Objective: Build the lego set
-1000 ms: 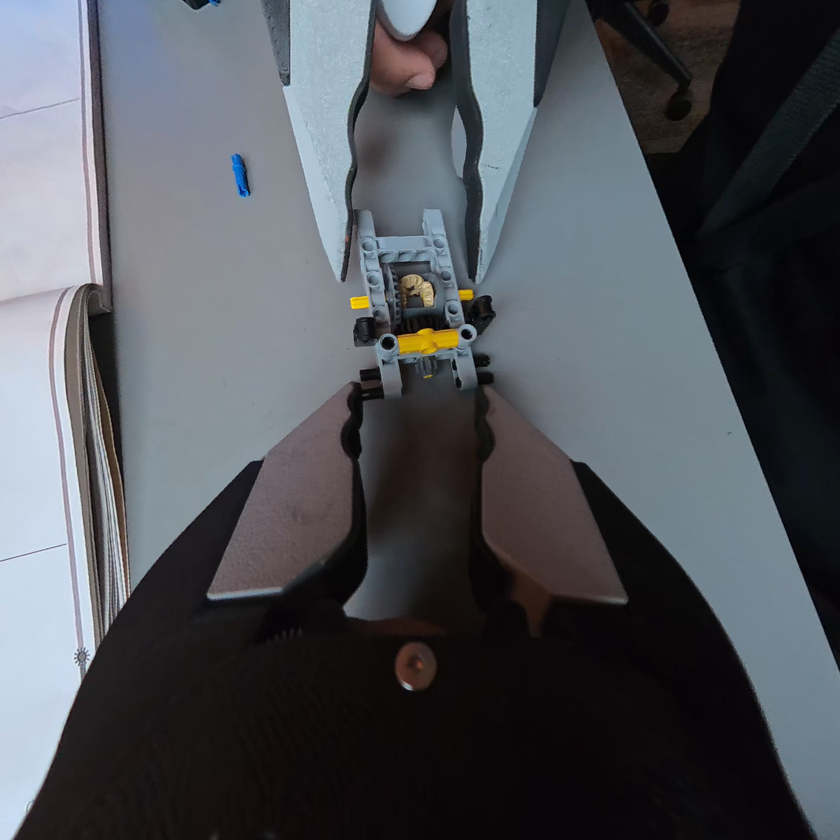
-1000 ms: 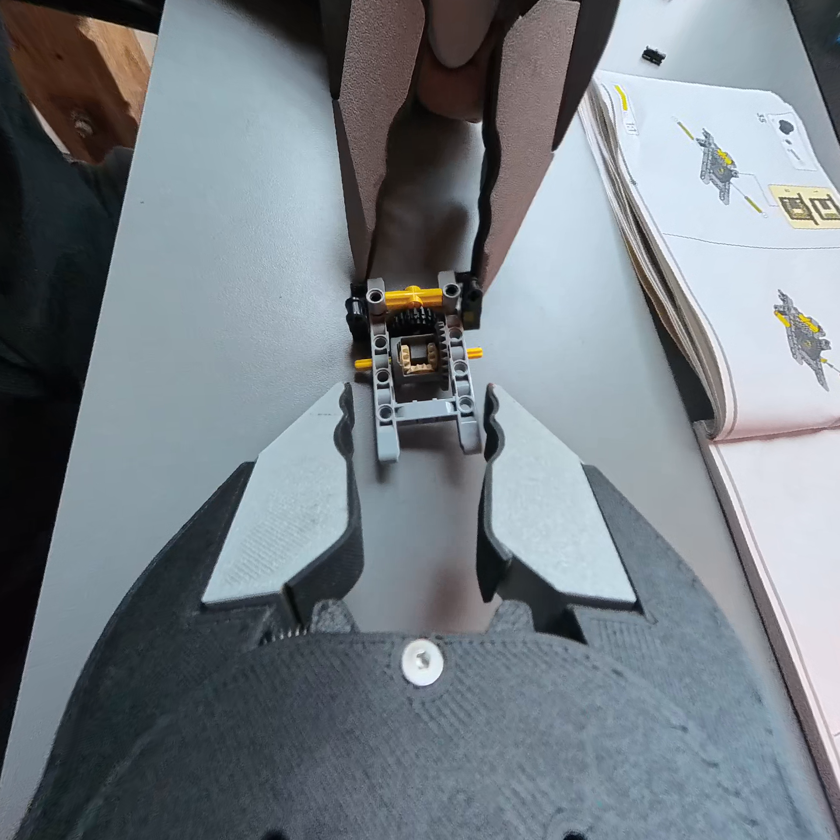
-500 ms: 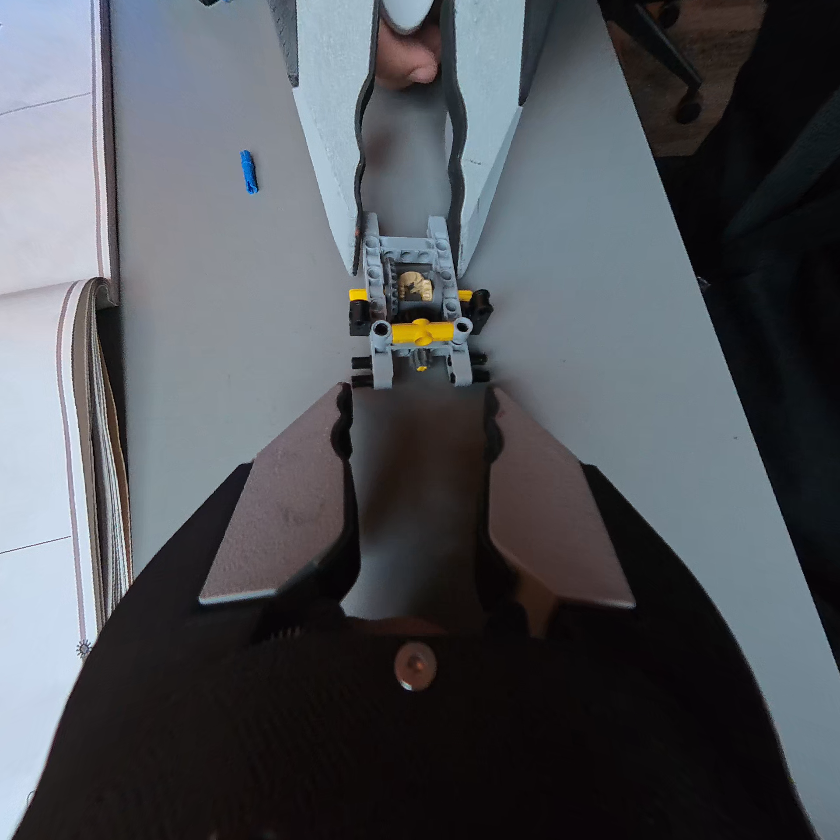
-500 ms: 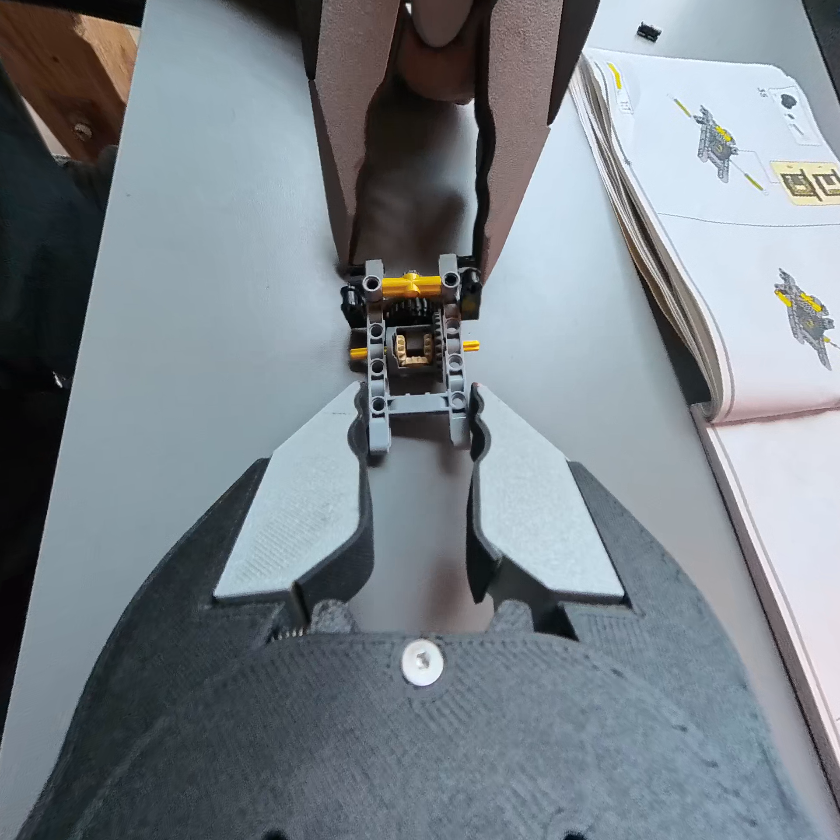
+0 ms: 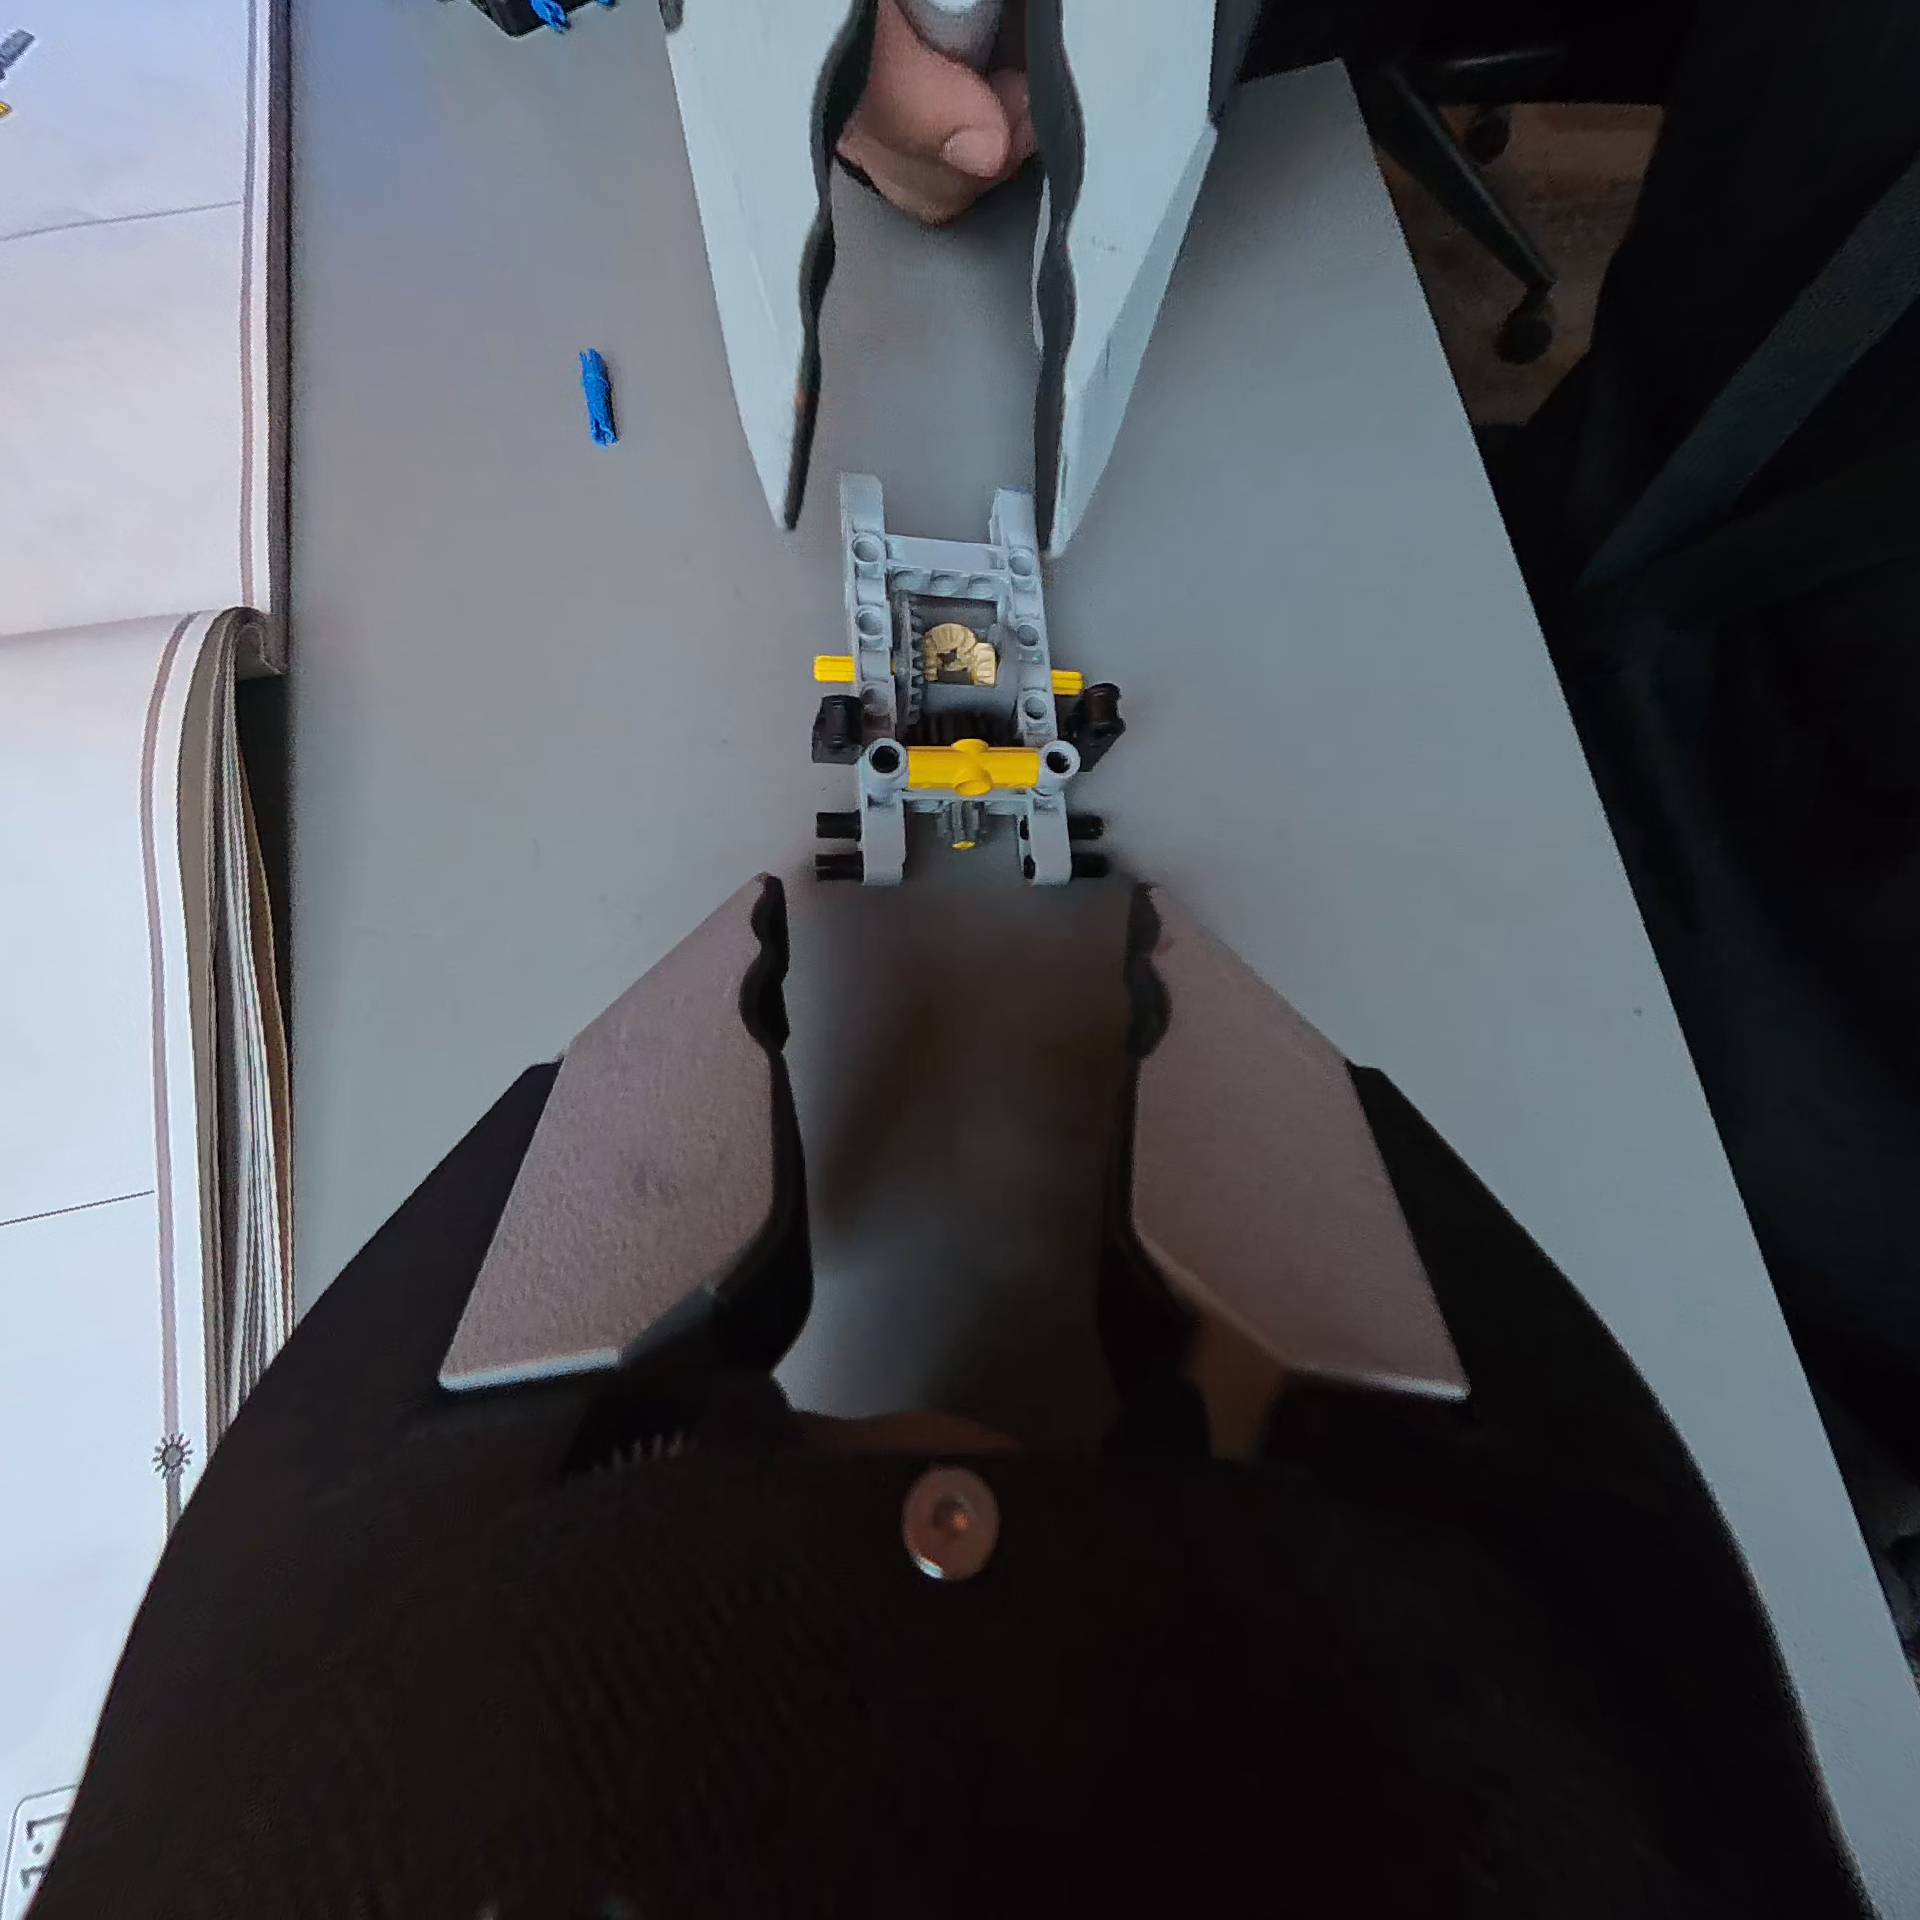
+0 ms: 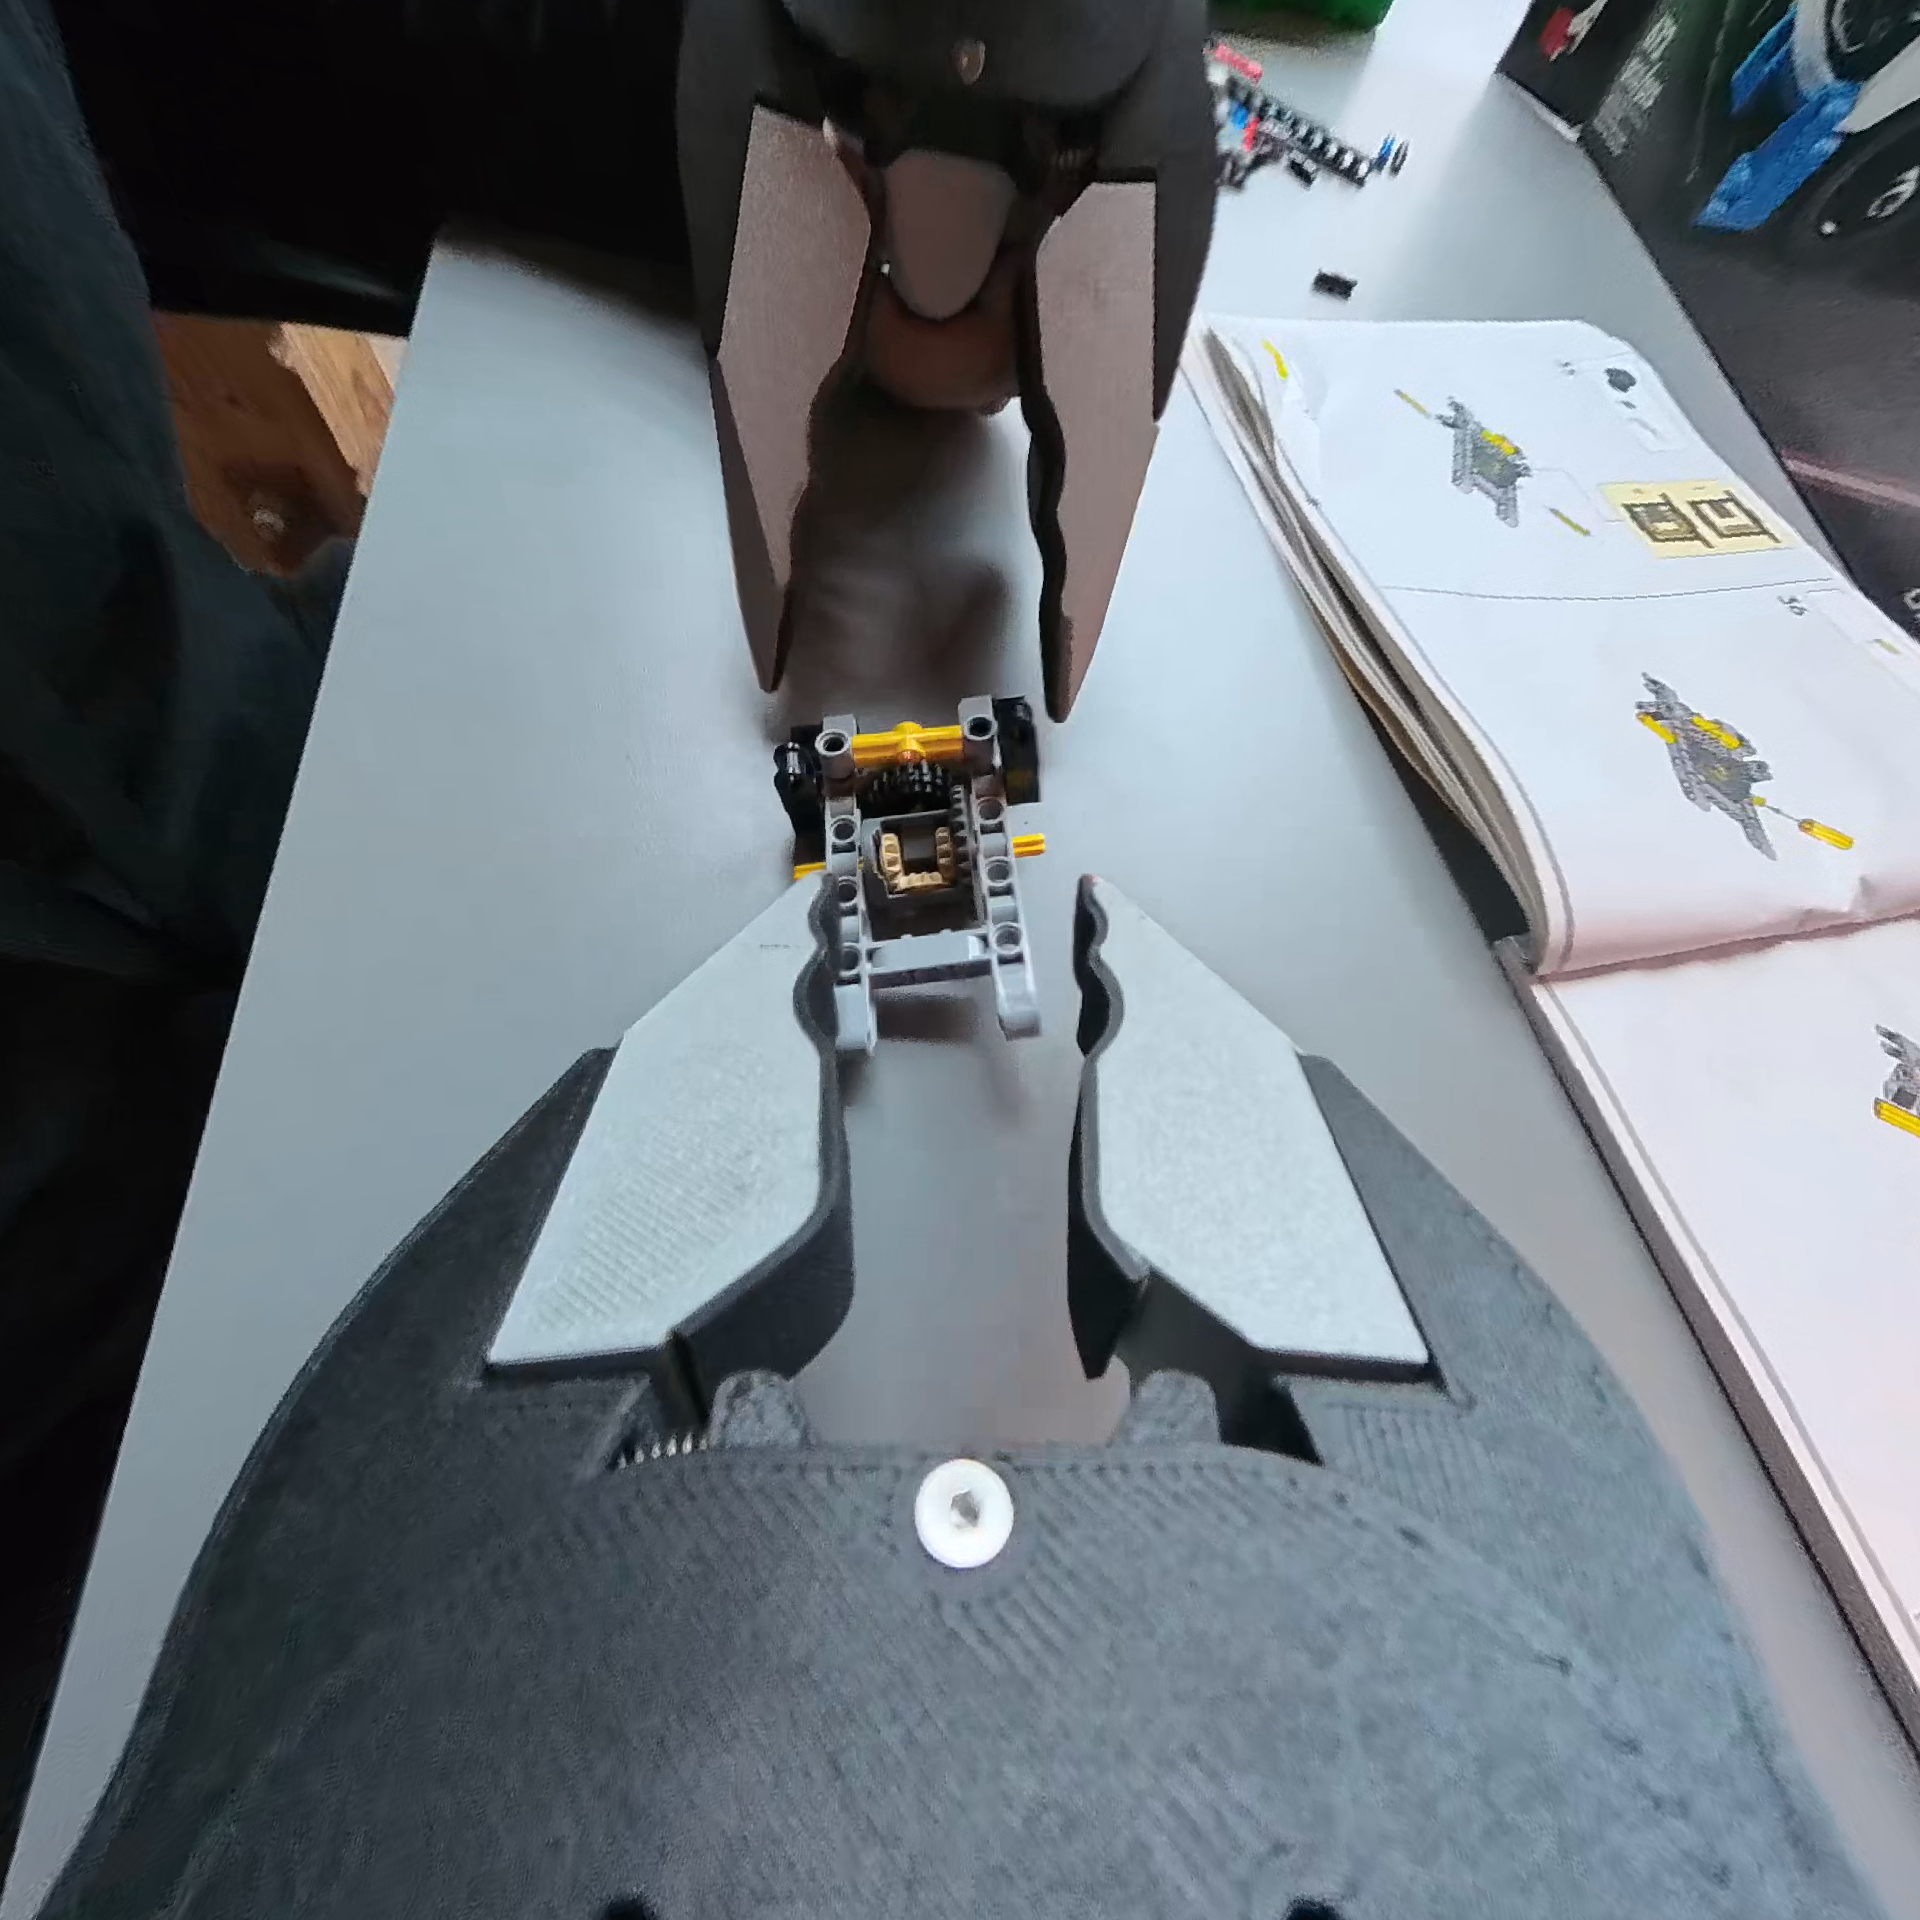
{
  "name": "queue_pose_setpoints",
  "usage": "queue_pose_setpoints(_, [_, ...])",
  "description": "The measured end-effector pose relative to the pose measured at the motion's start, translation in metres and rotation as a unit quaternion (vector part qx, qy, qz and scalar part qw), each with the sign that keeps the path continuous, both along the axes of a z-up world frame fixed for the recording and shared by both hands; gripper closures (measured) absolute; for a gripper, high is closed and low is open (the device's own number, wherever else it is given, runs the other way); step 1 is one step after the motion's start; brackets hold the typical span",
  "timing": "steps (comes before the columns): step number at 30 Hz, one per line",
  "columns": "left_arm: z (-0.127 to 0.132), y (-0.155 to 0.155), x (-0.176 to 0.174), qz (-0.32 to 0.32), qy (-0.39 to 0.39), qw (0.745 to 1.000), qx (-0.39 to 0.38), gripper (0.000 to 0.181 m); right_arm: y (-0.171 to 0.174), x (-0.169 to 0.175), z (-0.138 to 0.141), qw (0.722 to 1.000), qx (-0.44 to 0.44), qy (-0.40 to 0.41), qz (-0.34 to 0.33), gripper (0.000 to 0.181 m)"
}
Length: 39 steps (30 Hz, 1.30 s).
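A small lego assembly (image 5: 956, 707) of grey beams, a yellow axle, black pins and a tan gear lies on the grey table (image 5: 520, 727). It also shows in the right wrist view (image 6: 920, 862). My left gripper (image 5: 954, 899) has brown fingers, is open and empty, and its tips sit just short of the assembly's yellow-axle end. My right gripper (image 6: 951, 904) has grey fingers and is open around the assembly's other end. Its left finger (image 6: 727, 1039) is against a grey leg, and its right finger is apart from it. Each gripper shows opposite in the other's view.
An open instruction booklet (image 6: 1558, 623) lies beside the assembly and also shows in the left wrist view (image 5: 104, 727). A blue pin (image 5: 596, 397) lies near it. Loose pieces (image 6: 1309, 145) and a set box (image 6: 1766, 125) sit at the table's far end. The table edge (image 5: 1455, 727) is close. One gripper's finger ends stand about 6 cm off the other's.
My right gripper, which had closed in around the assembly's grey legs, has opened wider and tilted up. My left gripper has drawn back slightly. The assembly stays on the table.
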<state>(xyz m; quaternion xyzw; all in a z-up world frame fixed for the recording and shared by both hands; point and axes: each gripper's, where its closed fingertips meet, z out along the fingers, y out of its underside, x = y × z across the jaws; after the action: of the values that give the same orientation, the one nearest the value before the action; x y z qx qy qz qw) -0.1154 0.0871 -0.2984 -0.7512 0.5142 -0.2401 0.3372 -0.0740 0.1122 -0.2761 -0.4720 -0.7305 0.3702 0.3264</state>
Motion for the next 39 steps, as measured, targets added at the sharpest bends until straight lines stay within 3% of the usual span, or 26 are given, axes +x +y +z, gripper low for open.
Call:
queue_pose_setpoints(8, [-0.001, 0.0, 0.0, 0.001, 0.003, 1.0, 0.001, 0.115, 0.024, -0.001, 0.027, 0.995, -0.023, 0.073, -0.056, 0.138])
queue_pose_setpoints(16, [-0.004, 0.0, -0.001, 0.001, 0.013, 1.0, -0.002, 0.115, 0.078, 0.013, 0.04, 0.98, 0.012, 0.112, -0.166, 0.16])
queue_pose_setpoints(18, [-0.003, 0.0, -0.001, 0.003, 0.012, 1.0, -0.003, 0.116, 0.085, 0.019, 0.039, 0.978, 0.007, 0.109, -0.176, 0.171])
queue_pose_setpoints(23, [-0.003, 0.0, -0.001, 0.004, 0.012, 1.0, -0.003, 0.116, 0.099, 0.028, 0.038, 0.974, -0.023, 0.11, -0.197, 0.168])
queue_pose_setpoints(27, [-0.004, 0.0, -0.001, 0.005, 0.012, 1.0, -0.007, 0.117, 0.106, 0.031, 0.032, 0.972, -0.028, 0.095, -0.214, 0.151])
queue_pose_setpoints(39, [-0.004, 0.002, -0.002, 0.012, 0.012, 1.0, -0.006, 0.117, 0.104, 0.052, -0.007, 0.985, 0.006, -0.022, -0.171, 0.16])
